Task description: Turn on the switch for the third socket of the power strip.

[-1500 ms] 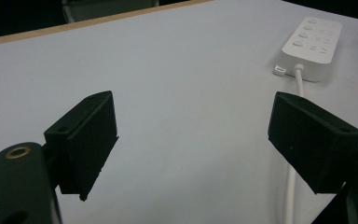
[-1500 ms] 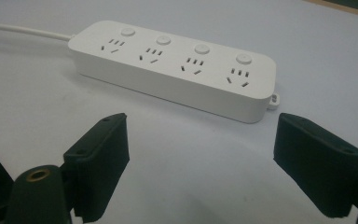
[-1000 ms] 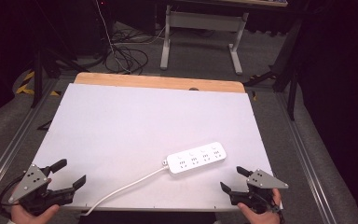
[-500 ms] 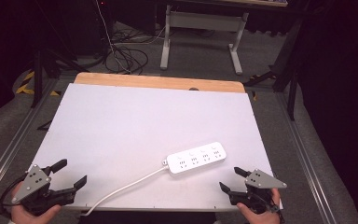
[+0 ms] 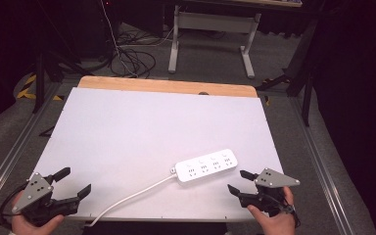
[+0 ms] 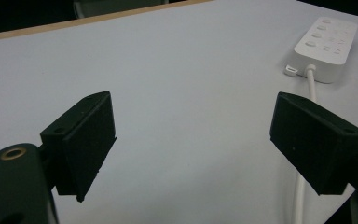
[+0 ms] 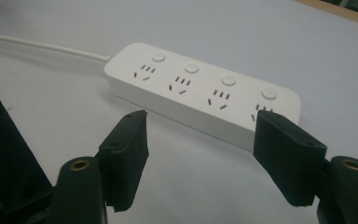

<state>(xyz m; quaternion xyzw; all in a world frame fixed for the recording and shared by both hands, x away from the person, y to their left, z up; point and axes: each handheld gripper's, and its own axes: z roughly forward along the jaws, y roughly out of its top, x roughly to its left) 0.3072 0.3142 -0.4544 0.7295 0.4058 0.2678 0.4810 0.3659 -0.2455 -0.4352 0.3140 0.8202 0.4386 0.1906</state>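
A white power strip point(image 5: 207, 165) is lying flat on the white table point(image 5: 142, 132), in the near right part of the top, set at a slant with its far end pointing toward the right edge. Its white cord point(image 5: 132, 198) is running from its near-left end toward the near edge of the table.

The right gripper point(image 5: 239, 181) is sitting at the near right corner, held in a hand point(image 5: 271, 220), with its jaws spread wide and holding nothing. It is pointing toward the strip, which is lying just beyond the jaw tips and not touching them; in the right gripper view the strip point(image 7: 200, 93) is stretching across just past the two jaws.

The left gripper point(image 5: 74, 181) is resting at the near left corner, jaws also spread apart and empty, well apart from the strip. In the left gripper view the strip point(image 6: 324, 42) is showing far off at the upper right.
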